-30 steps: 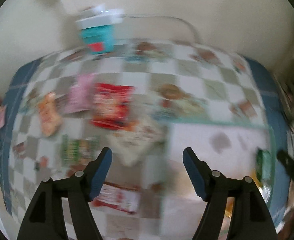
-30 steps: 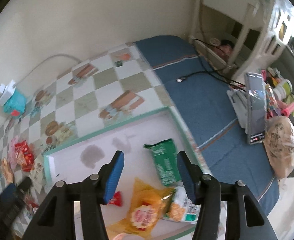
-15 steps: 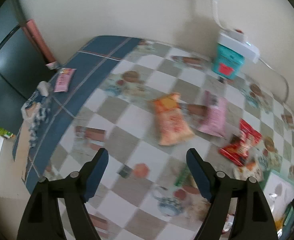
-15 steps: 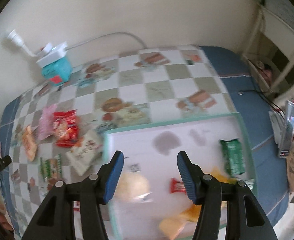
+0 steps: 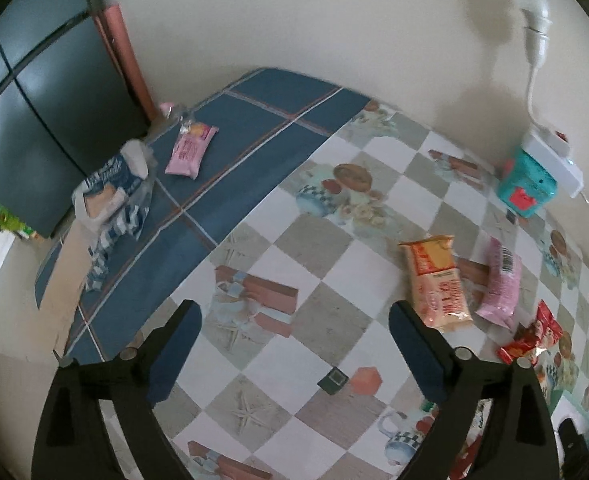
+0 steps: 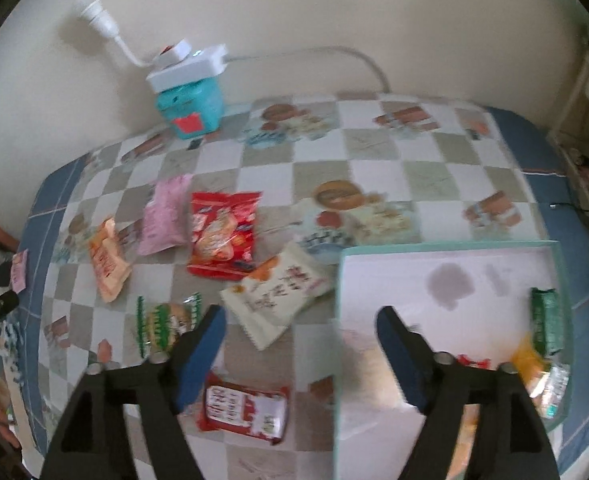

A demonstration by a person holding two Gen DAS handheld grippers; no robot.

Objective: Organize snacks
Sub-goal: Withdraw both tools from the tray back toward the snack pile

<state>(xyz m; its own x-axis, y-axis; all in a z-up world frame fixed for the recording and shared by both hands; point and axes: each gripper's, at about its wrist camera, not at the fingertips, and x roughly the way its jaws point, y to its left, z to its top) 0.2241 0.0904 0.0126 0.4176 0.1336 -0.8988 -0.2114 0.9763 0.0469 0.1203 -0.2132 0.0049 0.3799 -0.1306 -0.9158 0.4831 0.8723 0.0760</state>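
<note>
Both grippers hang empty over the worktop (image 6: pixel 374 184), the left gripper (image 5: pixel 294 344) and right gripper (image 6: pixel 300 334) with fingers just spread wide. Loose snacks (image 6: pixel 222 236) lie beside the tray (image 6: pixel 446 246), probably awaiting sorting into it.

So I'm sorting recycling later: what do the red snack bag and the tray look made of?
The red snack bag looks like glossy plastic film, crinkled with light glints. The tray seems rigid matte plastic, white with a raised teal rim, though coated board is possible.
</note>
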